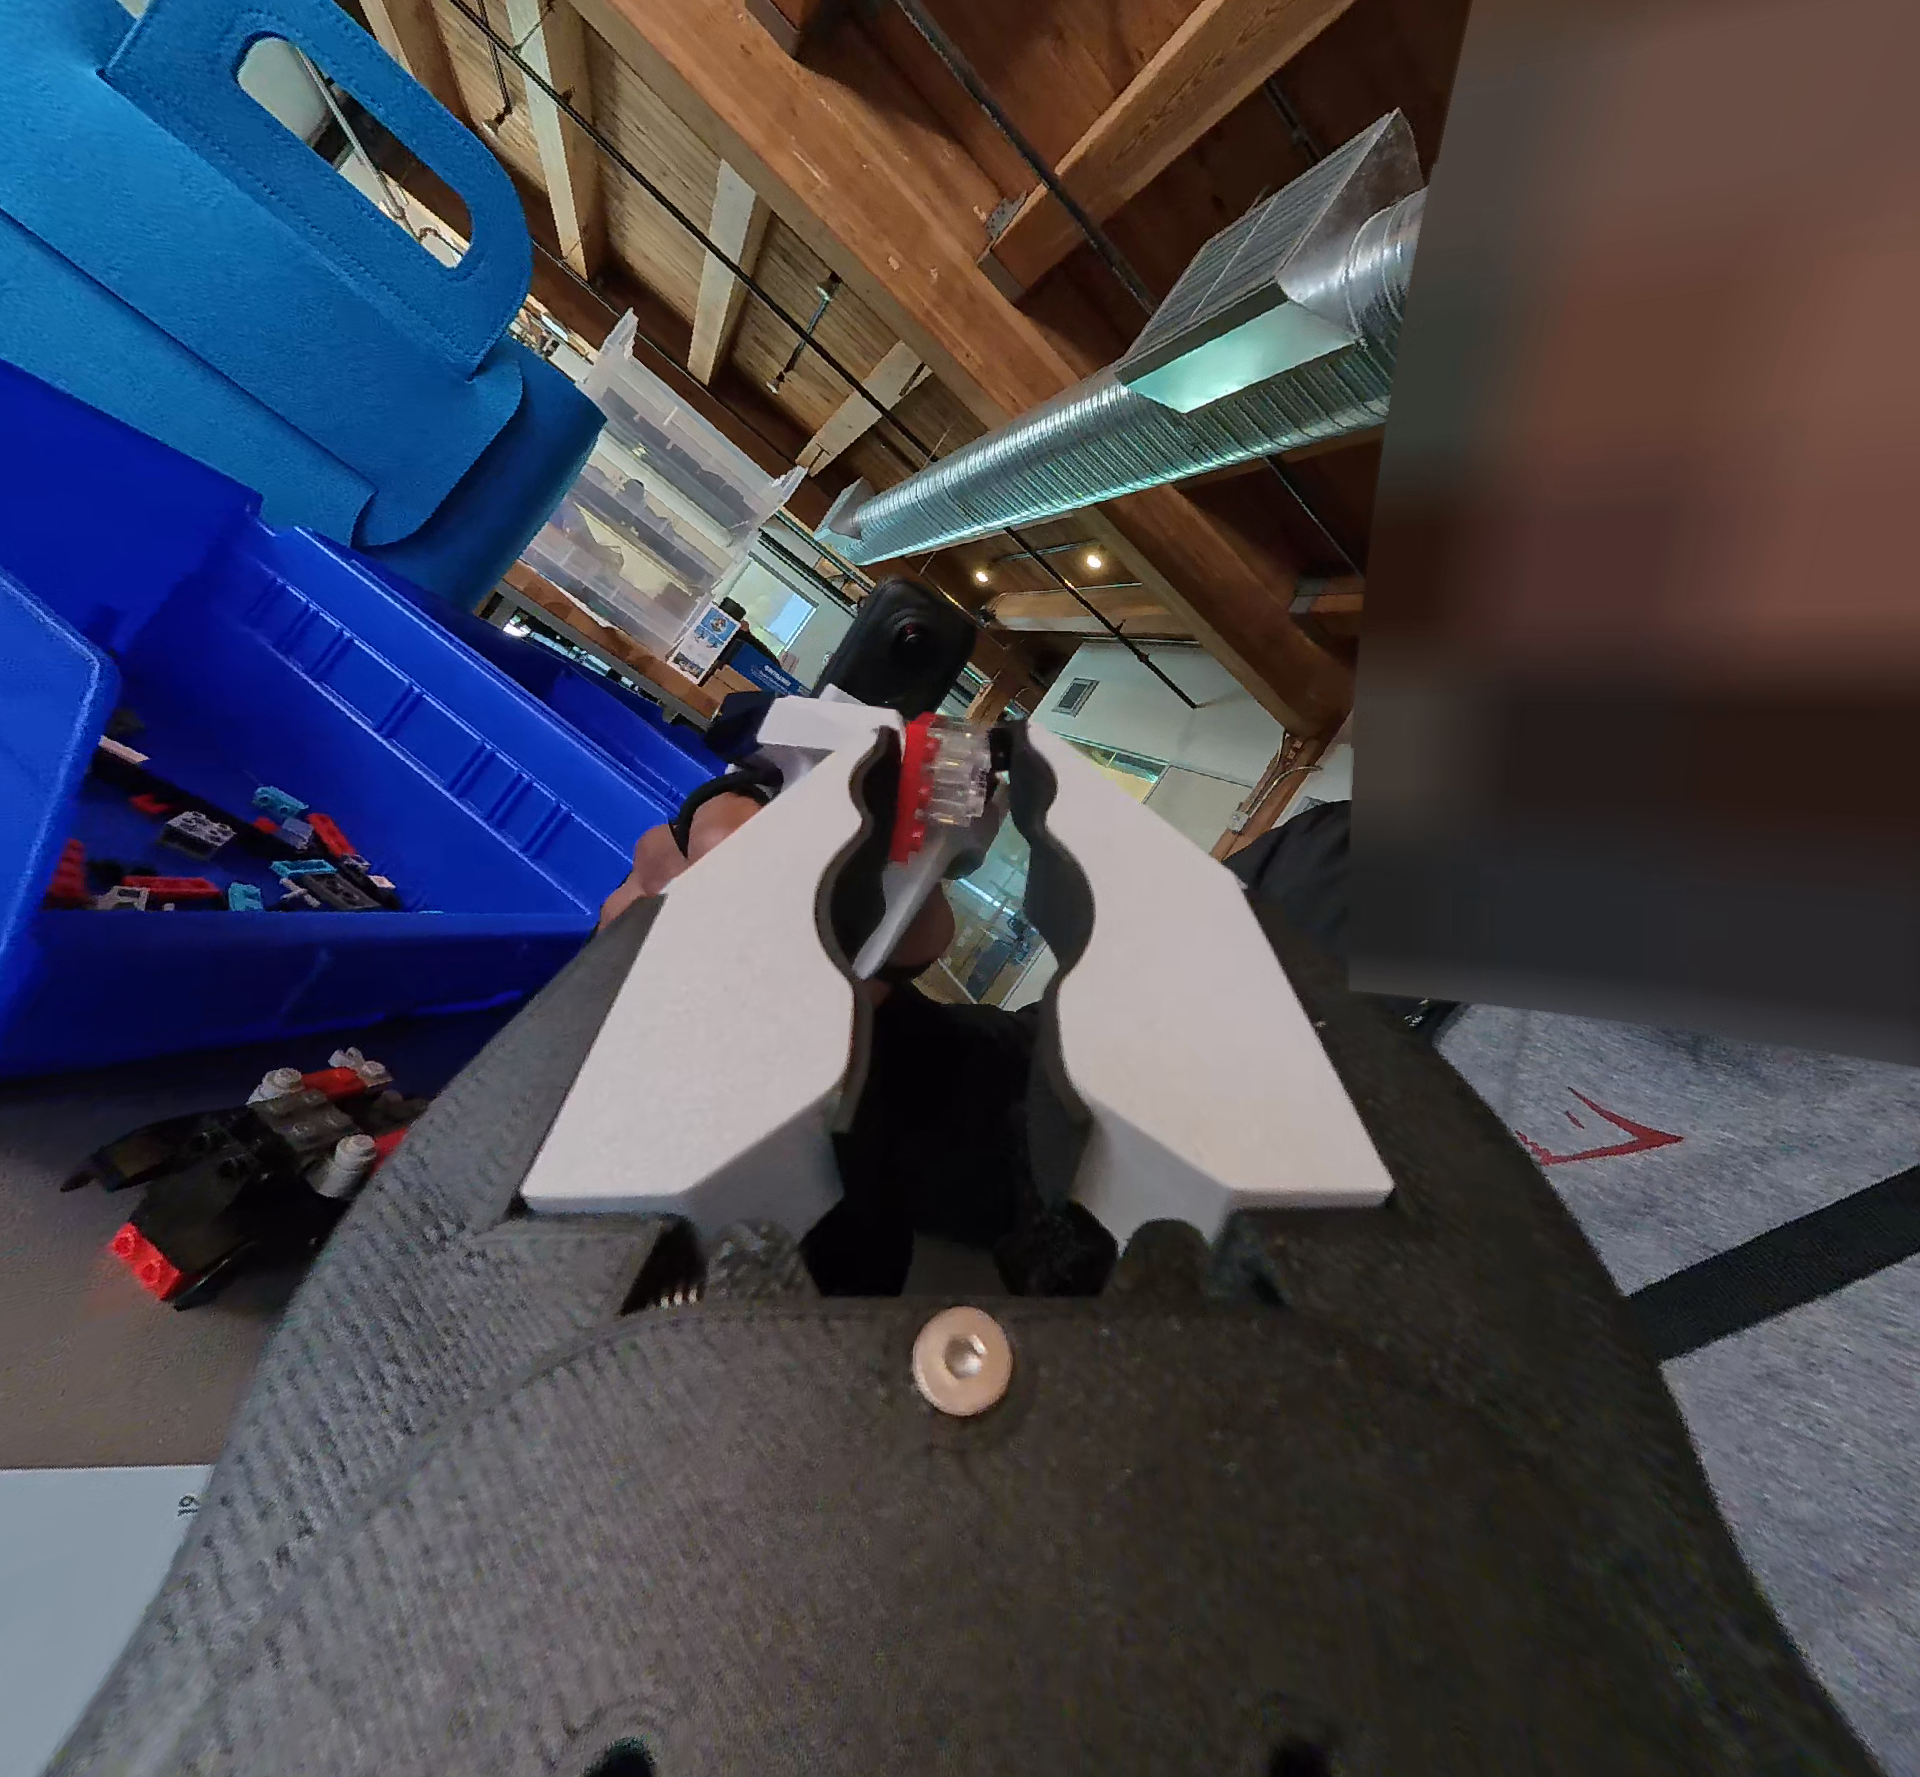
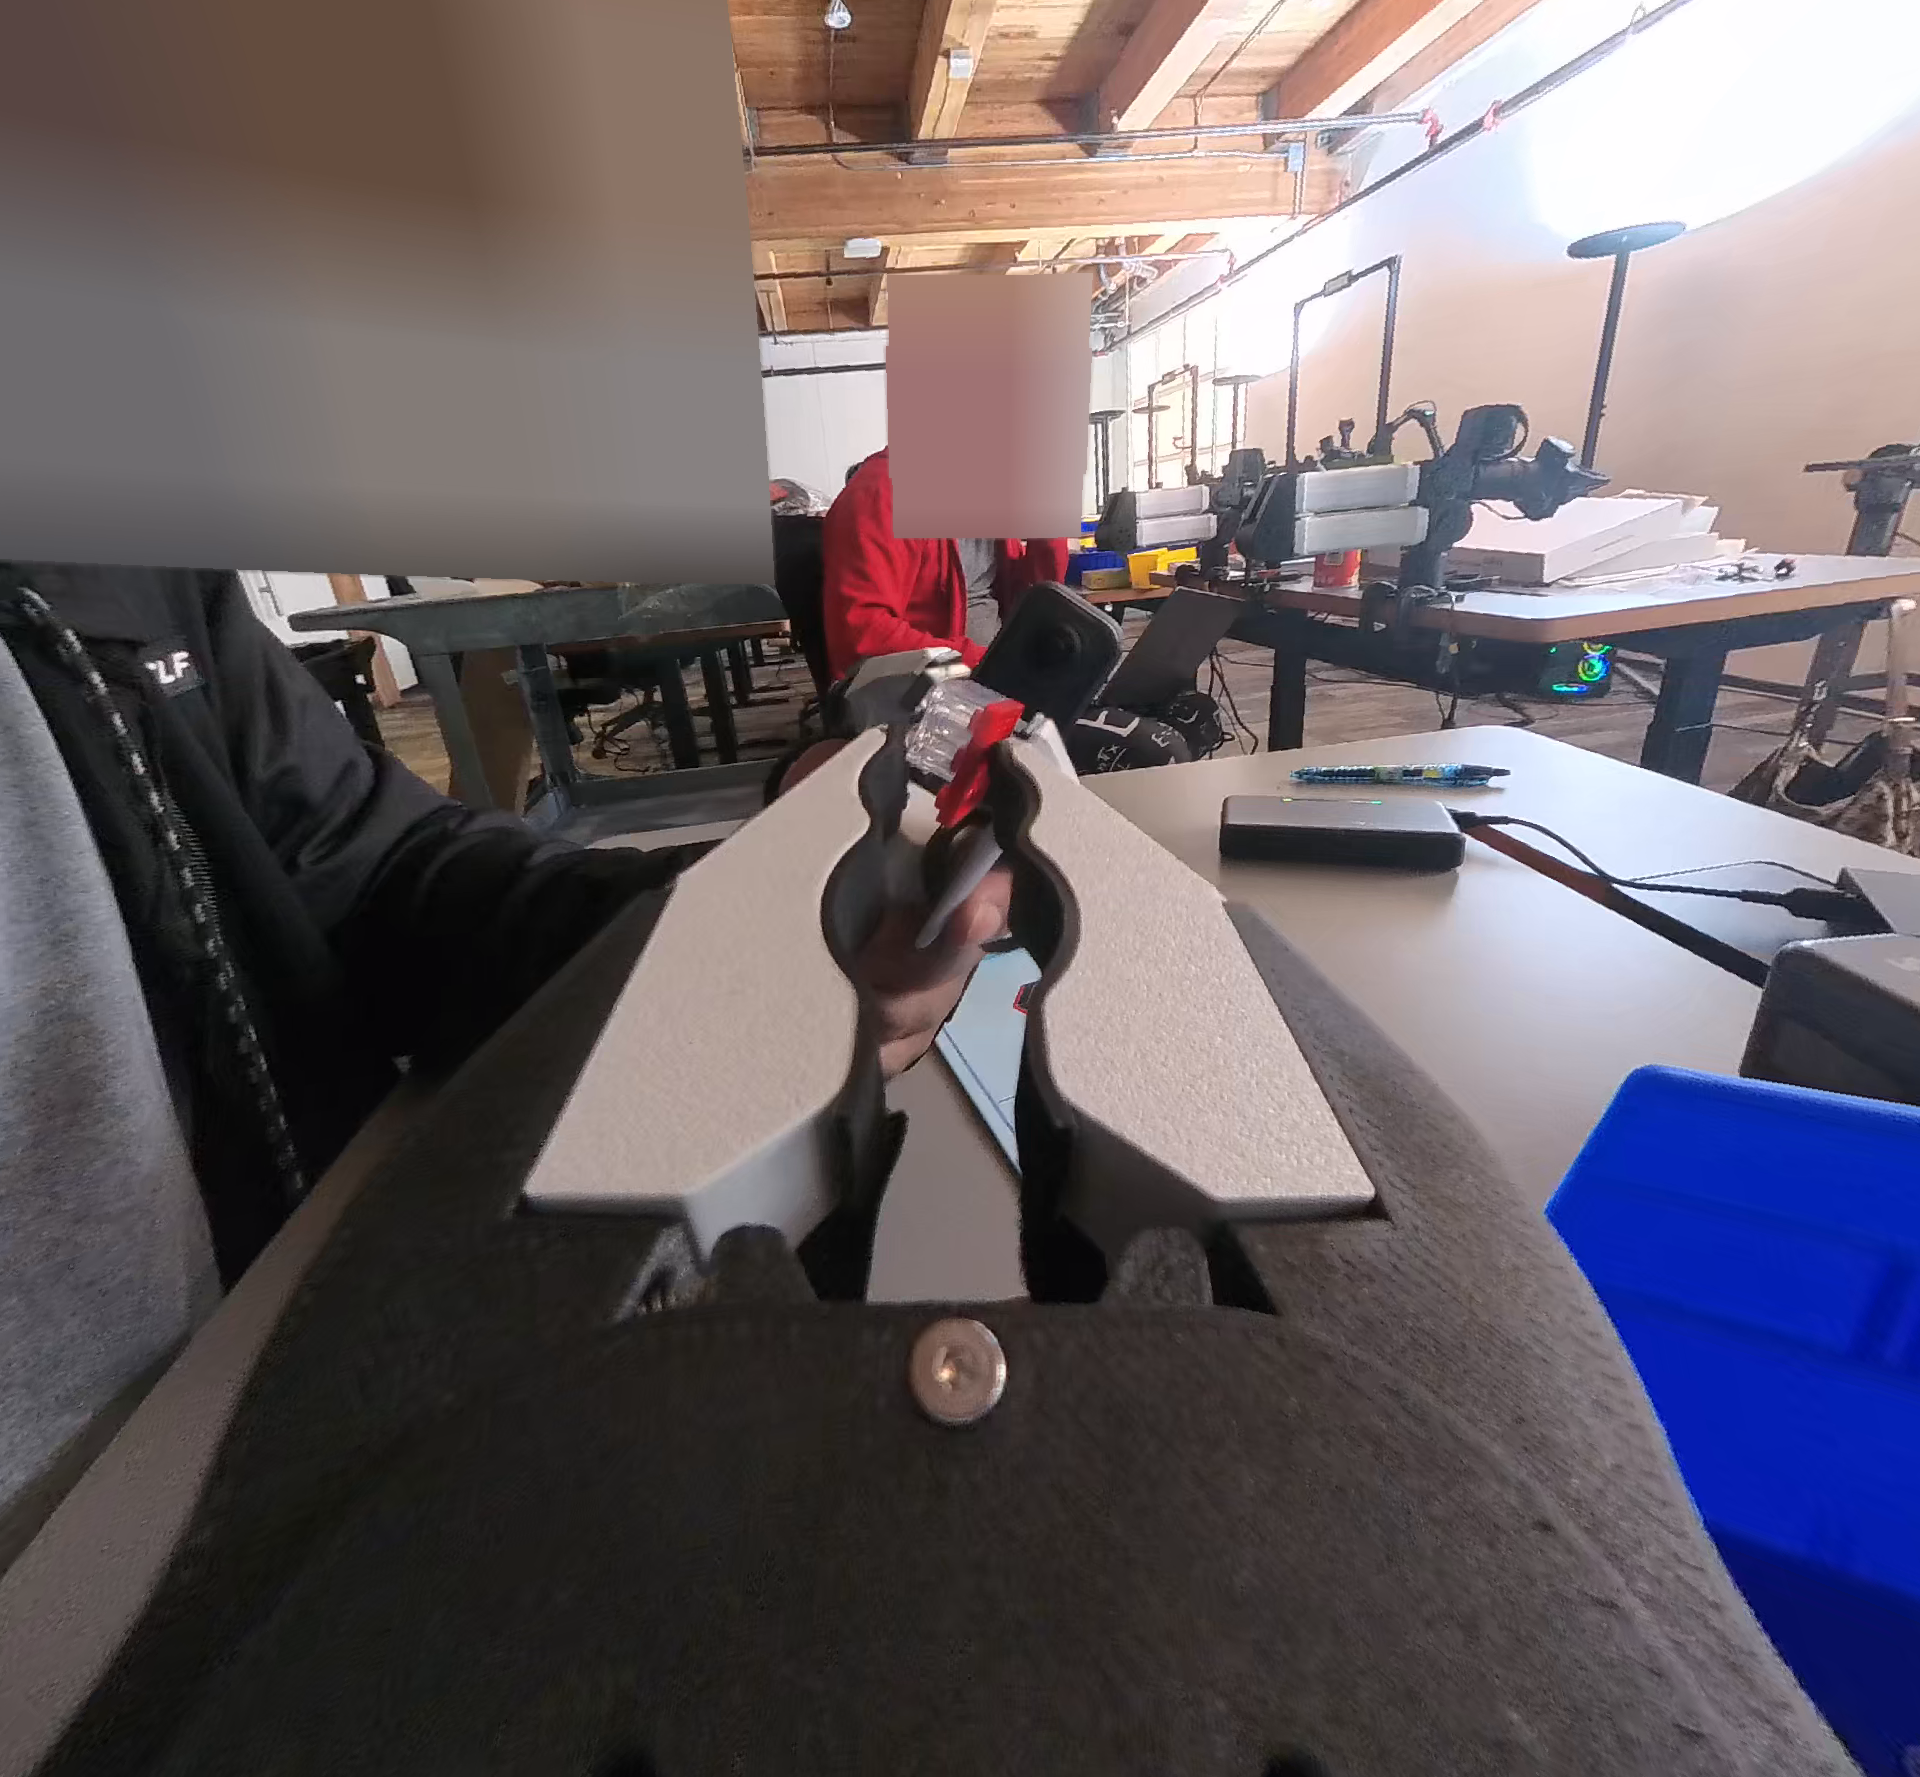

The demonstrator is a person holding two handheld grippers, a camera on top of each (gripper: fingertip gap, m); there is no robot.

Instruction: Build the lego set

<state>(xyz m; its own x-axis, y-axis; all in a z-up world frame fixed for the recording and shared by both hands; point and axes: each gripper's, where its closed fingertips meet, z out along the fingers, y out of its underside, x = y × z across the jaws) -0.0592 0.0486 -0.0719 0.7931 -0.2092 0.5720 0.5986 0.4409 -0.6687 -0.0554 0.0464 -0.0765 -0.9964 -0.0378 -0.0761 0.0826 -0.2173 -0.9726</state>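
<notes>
The left gripper and the right gripper met tip to tip in the air above the desk, and a small piece of a red plate joined to a clear brick sat where the tips met. In the left wrist view the left gripper's fingers stood narrow around that piece; in the right wrist view the right gripper's fingers were likewise narrow, with the red plate and clear brick at their tips. Which gripper truly bore the piece I could not tell. Farther out on the left lay a partly built black, grey and red lego model on the desk, just near of a blue bin holding loose bricks. On the right side of the desk rested a black power bank and a pen.
</notes>
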